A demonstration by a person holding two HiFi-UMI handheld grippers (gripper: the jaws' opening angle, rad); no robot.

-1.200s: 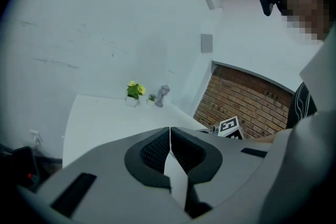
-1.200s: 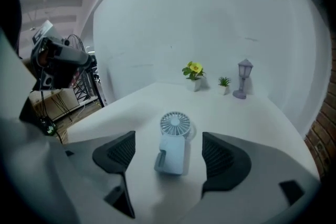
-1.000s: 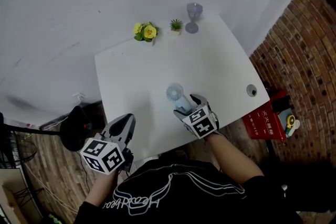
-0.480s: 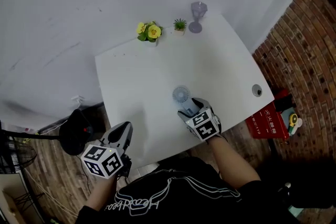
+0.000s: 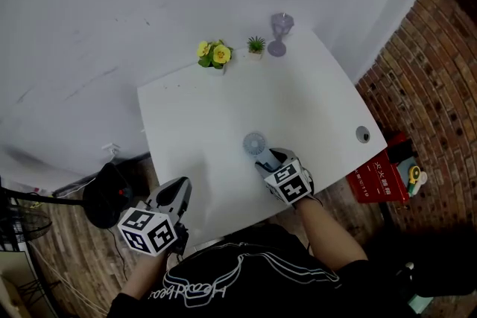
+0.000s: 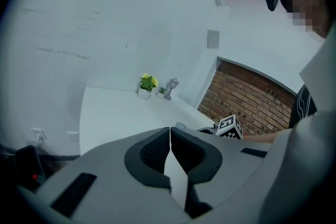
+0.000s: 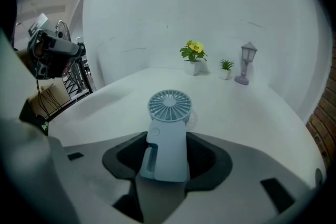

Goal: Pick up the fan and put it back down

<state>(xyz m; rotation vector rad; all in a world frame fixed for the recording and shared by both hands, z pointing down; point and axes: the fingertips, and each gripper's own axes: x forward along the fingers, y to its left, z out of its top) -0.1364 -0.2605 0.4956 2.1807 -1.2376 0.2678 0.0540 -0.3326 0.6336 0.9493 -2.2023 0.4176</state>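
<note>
A small pale-blue handheld fan (image 5: 254, 143) lies on the white table (image 5: 201, 112) near its front edge, round head pointing away from me. In the right gripper view its handle (image 7: 167, 152) sits between the two dark pads. My right gripper (image 5: 271, 158) is closing, and both pads rest against the handle's sides. My left gripper (image 5: 177, 188) hangs off the table's front left corner, shut and with nothing in it. Its pads (image 6: 157, 147) meet at the tips.
At the table's far edge stand a yellow flower pot (image 5: 214, 53), a tiny green plant (image 5: 256, 45) and a small purple lamp ornament (image 5: 279, 30). A round hole (image 5: 362, 134) is at the right edge. A red box (image 5: 378, 176) and dark gear (image 5: 108, 194) lie on the floor.
The right gripper's jaws have drawn in around the fan's handle. The left gripper has sunk a little toward the table's front left corner.
</note>
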